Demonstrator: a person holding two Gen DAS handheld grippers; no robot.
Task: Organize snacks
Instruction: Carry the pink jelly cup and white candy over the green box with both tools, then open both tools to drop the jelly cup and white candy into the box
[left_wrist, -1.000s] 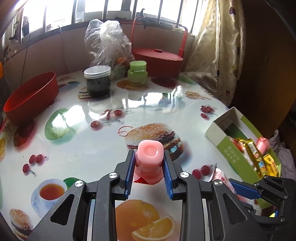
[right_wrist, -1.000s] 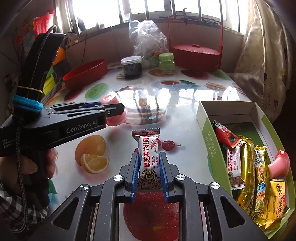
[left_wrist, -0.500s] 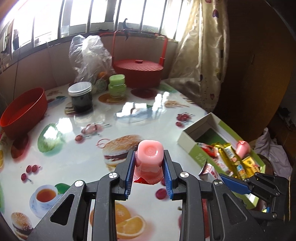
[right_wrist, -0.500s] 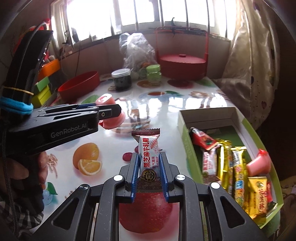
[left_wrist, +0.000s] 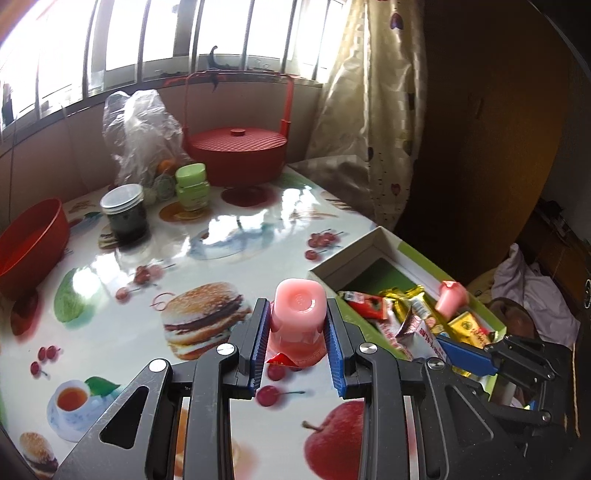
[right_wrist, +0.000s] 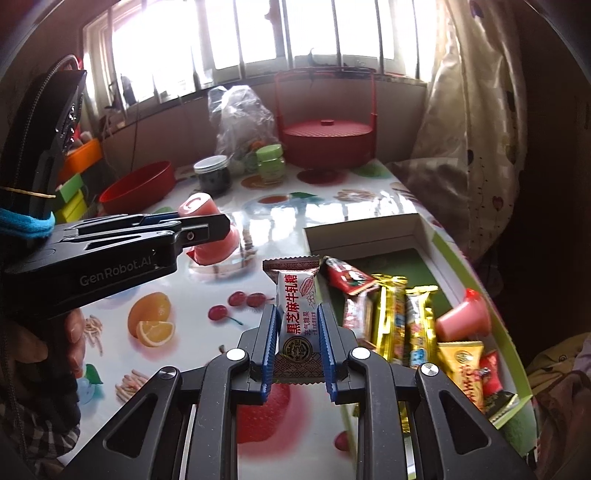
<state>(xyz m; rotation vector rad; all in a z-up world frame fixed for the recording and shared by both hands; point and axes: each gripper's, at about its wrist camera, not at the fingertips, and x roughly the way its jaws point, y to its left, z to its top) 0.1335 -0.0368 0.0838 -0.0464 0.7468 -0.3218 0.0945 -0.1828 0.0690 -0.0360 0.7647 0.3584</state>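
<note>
Fingers (left_wrist: 258, 343) tight on pink jelly cup (left_wrist: 298, 314) and nougat bar (right_wrist: 297, 314), above fruit-printed table (left_wrist: 240, 236).

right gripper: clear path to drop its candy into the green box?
Probably yes. The right gripper holds the nougat candy beside the green box, whose top is open; nothing stands between them.

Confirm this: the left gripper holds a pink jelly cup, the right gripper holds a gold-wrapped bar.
Not quite. The left gripper does hold the pink jelly cup, but the right gripper holds a white and brown nougat candy, as the right wrist view shows.
</note>
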